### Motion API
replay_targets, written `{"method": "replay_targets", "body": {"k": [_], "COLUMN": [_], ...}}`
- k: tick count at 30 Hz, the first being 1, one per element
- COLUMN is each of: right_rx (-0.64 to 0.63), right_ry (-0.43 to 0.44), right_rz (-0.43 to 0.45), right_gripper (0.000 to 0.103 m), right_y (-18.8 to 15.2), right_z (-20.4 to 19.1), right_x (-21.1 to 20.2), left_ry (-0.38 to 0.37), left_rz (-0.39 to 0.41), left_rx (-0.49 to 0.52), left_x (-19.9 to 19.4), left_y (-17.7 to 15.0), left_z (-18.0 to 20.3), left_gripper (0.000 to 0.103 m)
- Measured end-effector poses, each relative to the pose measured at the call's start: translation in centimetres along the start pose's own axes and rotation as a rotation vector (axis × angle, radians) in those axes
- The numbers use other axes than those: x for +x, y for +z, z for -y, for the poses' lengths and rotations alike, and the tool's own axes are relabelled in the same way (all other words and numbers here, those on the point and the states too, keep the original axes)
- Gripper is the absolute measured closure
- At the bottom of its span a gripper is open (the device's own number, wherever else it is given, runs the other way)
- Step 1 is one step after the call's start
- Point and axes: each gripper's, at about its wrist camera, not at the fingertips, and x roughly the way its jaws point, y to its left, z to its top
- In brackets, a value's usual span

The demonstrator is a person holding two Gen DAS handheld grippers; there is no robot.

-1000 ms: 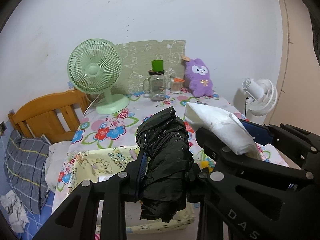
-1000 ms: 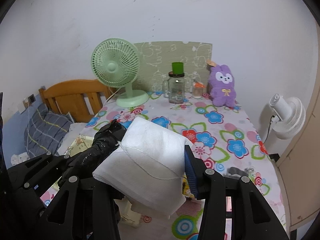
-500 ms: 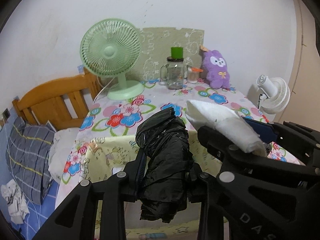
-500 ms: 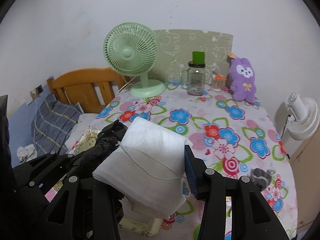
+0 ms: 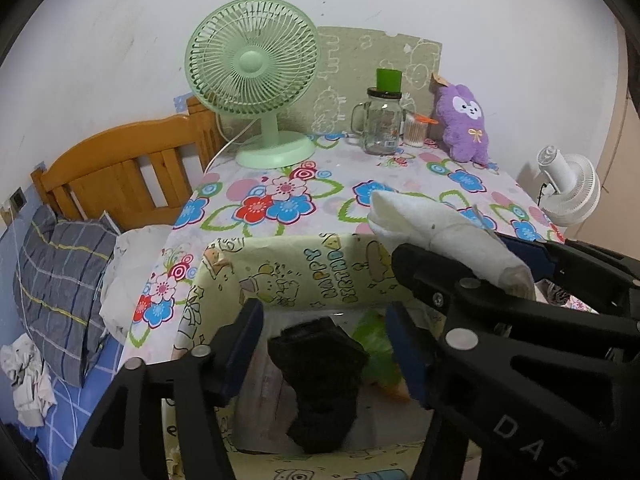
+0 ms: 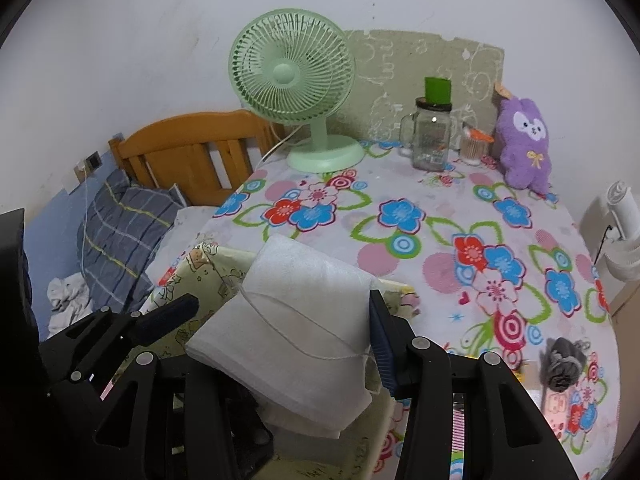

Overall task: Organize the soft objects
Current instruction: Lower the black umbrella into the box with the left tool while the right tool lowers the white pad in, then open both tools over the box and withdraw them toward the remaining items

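Left claw [image 5: 324, 344]: jaws spread, just opened; the black plastic bundle [image 5: 320, 384] sits loose between them, down inside the yellow cartoon-print storage box [image 5: 304, 268] (its fall is blurred). Right claw [image 6: 280, 344]: pinching the white folded cloth bundle [image 6: 296, 320], tied with string, above that box. Flowered tabletop [image 6: 420, 240]: green desk fan [image 6: 292, 76], glass jar [image 6: 432, 140], purple plush toy [image 6: 524, 140] along the wall.

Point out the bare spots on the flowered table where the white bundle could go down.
The widest free patch is mid-table, between the green fan and glass jar behind and the yellow storage box in front. The back edge is crowded: fan, jar, purple plush. The near right corner holds a grey bundle.
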Motion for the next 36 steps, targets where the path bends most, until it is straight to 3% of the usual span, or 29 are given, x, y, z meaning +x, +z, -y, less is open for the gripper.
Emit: {"method": "replay_targets", "body": {"k": [6,12,36], "right_rx": [0.012,-0.004,-0.002], "right_ry": [0.052,0.06,-0.051], "right_rz": [-0.06,-0.075,0.012], "right_gripper": [0.041,0.027,0.022], "right_y": [-0.2,-0.4,-1.0], "right_z": [-0.2,-0.6,1.8], "right_x": [1.7,2.4,-2.1], "left_ry": [0.018,0.029,0.0], "left_rz": [-0.018,-0.025,0.049], "left_rx": [-0.02,-0.012,0.029], "left_x": [0.6,0.6,-2.1], "left_y": [-0.3,-0.5,0.4], "left_z": [-0.7,-0.9,2.9], "left_gripper": [0.024,0.019,0.008]}}
